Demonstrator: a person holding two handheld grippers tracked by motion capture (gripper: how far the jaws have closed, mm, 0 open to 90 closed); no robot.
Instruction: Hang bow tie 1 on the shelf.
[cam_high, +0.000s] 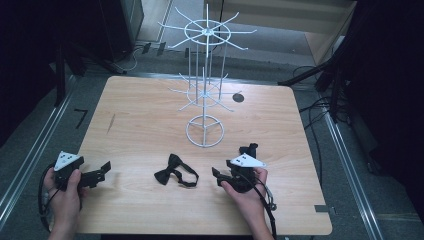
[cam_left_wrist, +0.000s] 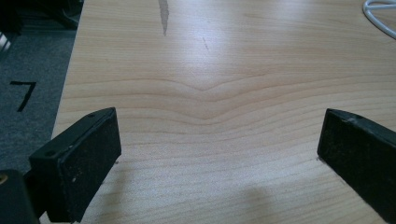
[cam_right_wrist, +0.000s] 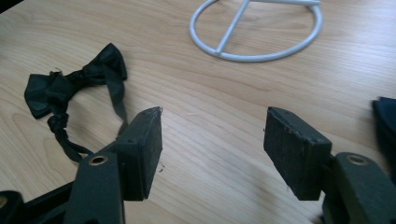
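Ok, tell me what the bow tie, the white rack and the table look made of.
Bow tie: black fabric, matte, limp strap, frayed threads. White rack: thin wire, probably painted or coated metal, smooth finish. Table: light wood or wood-look laminate, visible grain, soft sheen.

Light wooden table (cam_high: 135, 125), grey floor (cam_high: 30, 130), dark surroundings.

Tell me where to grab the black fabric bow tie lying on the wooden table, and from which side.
Probably grip the black fabric bow tie at its narrow centre knot, which the jaws span easily. Come from above and its right with the open right gripper, the nearer one; the thin strap loop lies flat.
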